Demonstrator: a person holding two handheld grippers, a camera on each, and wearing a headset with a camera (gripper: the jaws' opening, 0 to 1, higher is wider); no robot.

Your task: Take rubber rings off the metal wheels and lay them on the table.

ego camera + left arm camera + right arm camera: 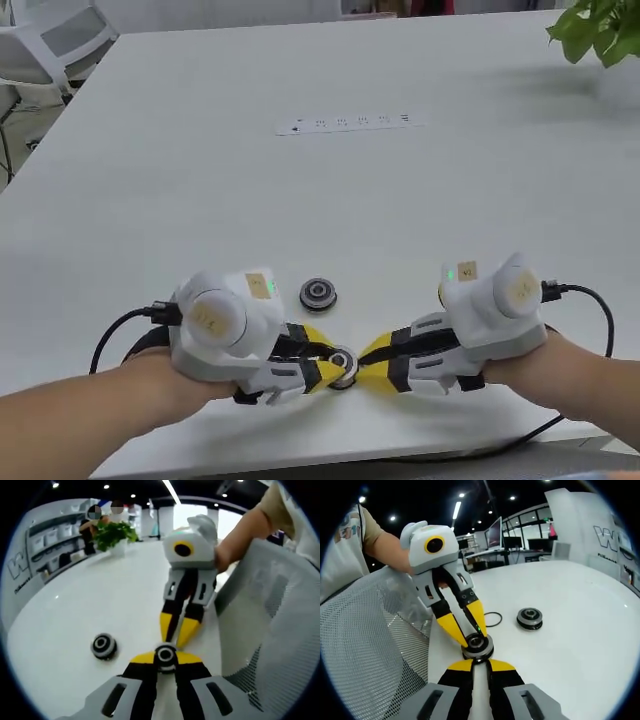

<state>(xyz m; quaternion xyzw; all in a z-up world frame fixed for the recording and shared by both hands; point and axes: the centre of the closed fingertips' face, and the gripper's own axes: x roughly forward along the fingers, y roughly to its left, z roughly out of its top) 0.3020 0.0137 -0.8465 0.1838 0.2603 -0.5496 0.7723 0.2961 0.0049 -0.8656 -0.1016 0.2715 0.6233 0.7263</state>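
A mesh chair back (367, 645) crowds the left of my right gripper view, just off the table edge. Far across the table I see a potted plant (598, 30) and a flat white strip (350, 123) with small marks. Closer in, a 2nd metal wheel (318, 293), dark around its rim, stands just beyond the grippers and clear of both. 1 loose rubber ring (500, 622) lies flat near it, partly behind a yellow finger.

The left gripper (472, 632) and right gripper (176, 632) meet tip to tip at the near edge, over the held wheel (343, 364). My left jaws are clamped on it from both sides. My right jaws are drawn almost together on its opposite rim; I cannot tell whether they pinch rubber or metal.

The white table (200, 180) is glossy. Around it is an office with shelves, monitors and ceiling spotlights.
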